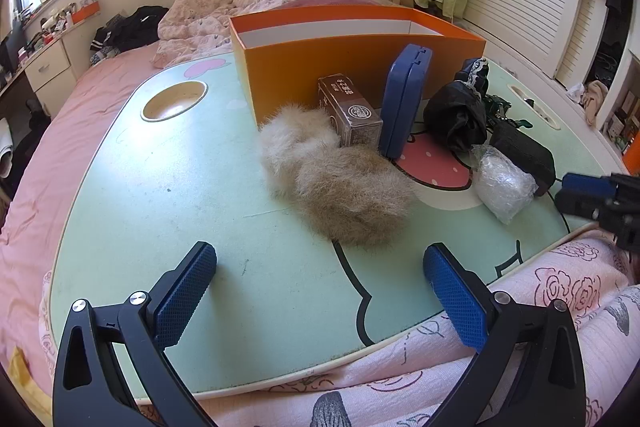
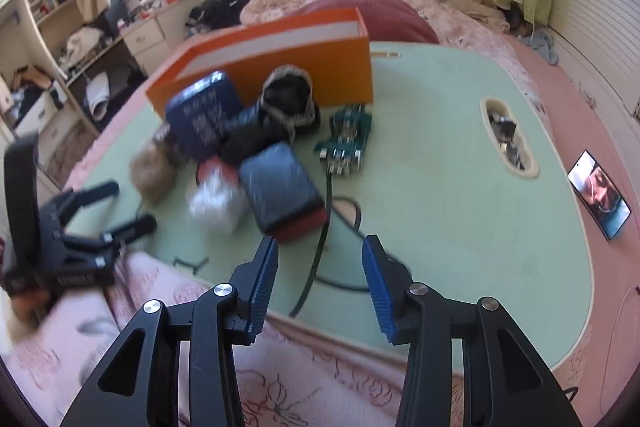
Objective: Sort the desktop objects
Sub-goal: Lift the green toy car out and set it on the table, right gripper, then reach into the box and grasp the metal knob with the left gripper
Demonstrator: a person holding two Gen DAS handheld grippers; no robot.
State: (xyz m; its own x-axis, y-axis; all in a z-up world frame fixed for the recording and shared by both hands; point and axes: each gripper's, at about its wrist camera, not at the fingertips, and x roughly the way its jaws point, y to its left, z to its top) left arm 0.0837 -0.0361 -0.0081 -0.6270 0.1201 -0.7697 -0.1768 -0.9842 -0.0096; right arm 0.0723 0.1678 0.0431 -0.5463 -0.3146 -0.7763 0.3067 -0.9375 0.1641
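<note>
An open orange box [image 1: 344, 67] stands at the back of the green lap table [image 1: 168, 187]. In front of it lie a beige fur piece [image 1: 340, 179], a brown carton [image 1: 352, 111], an upright blue case [image 1: 406, 99], a black bag [image 1: 456, 115], a clear plastic wad [image 1: 502, 185] and a black pouch [image 1: 524, 155]. My left gripper [image 1: 320, 291] is open and empty, near the table's front edge, short of the fur. My right gripper [image 2: 320, 279] is open and empty over the front edge, just short of the dark pouch [image 2: 280, 191]. A green circuit part [image 2: 346, 137] lies by the box [image 2: 280, 63].
The table sits on a pink bed with a floral quilt [image 2: 200, 327] at its near edge. A round cup hole [image 1: 174, 101] is at the table's left and a slot with small items [image 2: 508, 139] at its right. A phone [image 2: 600, 195] lies on the bed. A black cable [image 2: 320, 239] crosses the front.
</note>
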